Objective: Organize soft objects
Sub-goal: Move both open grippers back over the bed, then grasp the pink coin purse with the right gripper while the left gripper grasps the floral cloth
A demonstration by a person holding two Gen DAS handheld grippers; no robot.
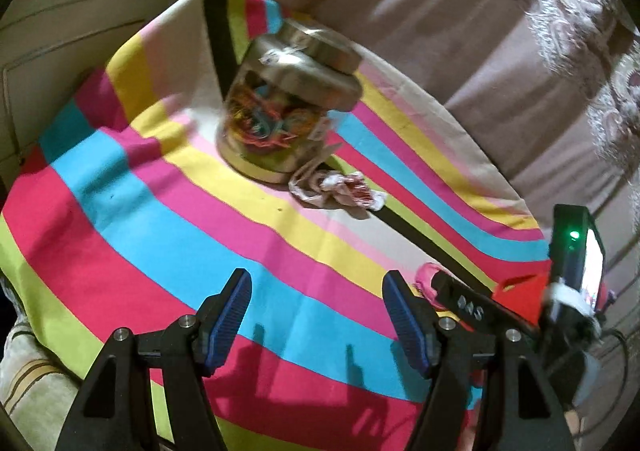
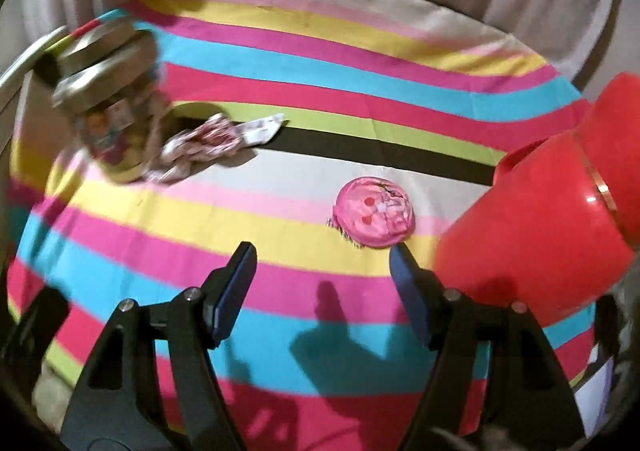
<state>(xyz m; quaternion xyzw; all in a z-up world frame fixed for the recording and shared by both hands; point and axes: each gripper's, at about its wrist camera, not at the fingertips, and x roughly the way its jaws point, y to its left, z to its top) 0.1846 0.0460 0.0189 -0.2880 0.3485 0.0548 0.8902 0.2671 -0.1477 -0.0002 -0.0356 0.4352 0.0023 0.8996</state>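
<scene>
A round pink soft pouch [image 2: 375, 211] lies on the striped cloth [image 2: 280, 63], just beyond my right gripper [image 2: 323, 255], which is open and empty above the cloth. A crumpled pink-and-white soft cloth item [image 2: 208, 143] lies beside a glass jar [image 2: 108, 107] with a metal lid at the left. In the left wrist view the jar [image 1: 280, 103] holds colourful bits and the crumpled item [image 1: 340, 191] lies at its base. My left gripper [image 1: 316, 287] is open and empty over the cloth. The pink pouch [image 1: 426, 281] shows partly behind its right finger.
A red plastic bucket [image 2: 552, 211] stands at the right, close to the right gripper's right finger. The other gripper's body with a green light [image 1: 576, 275] is at the right of the left wrist view. Curtains [image 1: 440, 11] hang behind; a white headboard [image 1: 60, 31] is at the left.
</scene>
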